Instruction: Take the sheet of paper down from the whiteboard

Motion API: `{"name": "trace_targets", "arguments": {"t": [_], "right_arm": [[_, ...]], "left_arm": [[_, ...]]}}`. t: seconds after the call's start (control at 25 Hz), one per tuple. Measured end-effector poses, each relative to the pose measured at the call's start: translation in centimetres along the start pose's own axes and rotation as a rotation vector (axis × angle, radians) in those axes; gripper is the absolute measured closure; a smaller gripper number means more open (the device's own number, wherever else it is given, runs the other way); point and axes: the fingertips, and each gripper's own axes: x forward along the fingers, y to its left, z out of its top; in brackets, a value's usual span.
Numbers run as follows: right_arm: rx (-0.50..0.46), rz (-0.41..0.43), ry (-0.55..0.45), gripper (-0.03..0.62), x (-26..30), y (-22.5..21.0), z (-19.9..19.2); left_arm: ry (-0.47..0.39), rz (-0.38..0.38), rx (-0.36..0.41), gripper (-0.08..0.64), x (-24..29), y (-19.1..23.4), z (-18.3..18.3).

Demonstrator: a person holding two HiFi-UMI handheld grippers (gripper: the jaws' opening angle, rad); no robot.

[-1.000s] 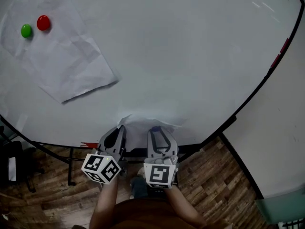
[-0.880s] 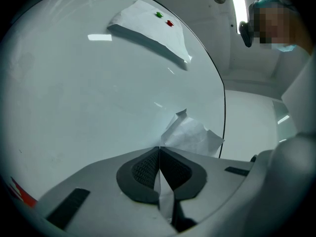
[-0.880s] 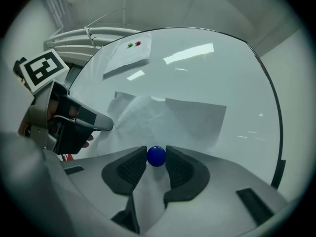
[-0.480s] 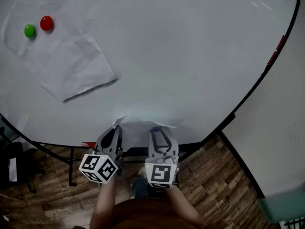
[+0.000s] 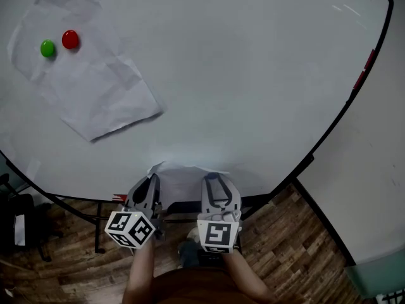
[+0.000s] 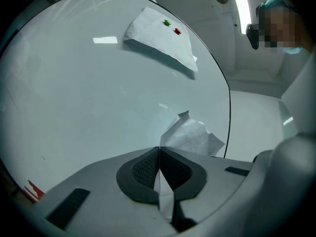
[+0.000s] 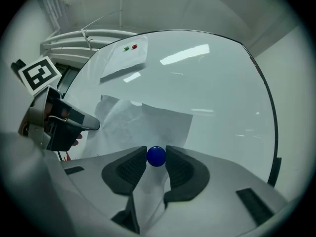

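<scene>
- Sheet of paper (image 5: 190, 171): low on the whiteboard (image 5: 266, 75), at its bottom edge, right in front of both your tools. It is creased, and one upper corner curls off the surface.
- Handling, by my read: very light, limp, no stiffness. It will flop and fold once freed, and it tears easily if you pull it against whatever pins it. It should slide readily on the glossy board.
- Blue magnet (image 7: 156, 156): a small round thing sitting on the sheet, likely the only thing pinning it. It is smooth and domed, so it could squirt out of a loose pinch.
- Left hand-held gripper (image 5: 152, 181): pads pressed together on the sheet's near edge, with paper running through the nip. That is a good hold: on the margin, away from the creases. Keep it there and don't tug.
- Right hand-held gripper (image 5: 216, 182): jaws set wide, with the pads against both sides of the blue magnet, clamped on it. Lift the magnet straight off the board rather than dragging it across the paper.
- Further out: a second sheet (image 5: 95, 100) sits upper left on the board under a green magnet (image 5: 47, 48) and a red magnet (image 5: 70, 39), well apart from your work.
</scene>
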Motion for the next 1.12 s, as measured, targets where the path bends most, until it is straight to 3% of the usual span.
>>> {"name": "trace_targets", "arguments": {"t": [0.32, 0.72, 1.12], "right_arm": [[0.004, -0.022, 0.005, 0.459, 0.0, -1.2, 0.5], [0.023, -0.042, 0.025, 0.459, -0.2, -2.9, -0.2], [0.046, -0.073, 0.047, 0.459, -0.3, -4.8, -1.2]], "left_arm": [[-0.017, 0.006, -0.005, 0.535, 0.0, 0.4, 0.7], [-0.043, 0.002, -0.128, 0.535, -0.5, 0.5, 0.8], [-0.047, 0.001, -0.156, 0.535, -0.4, 0.2, 1.0]]}}
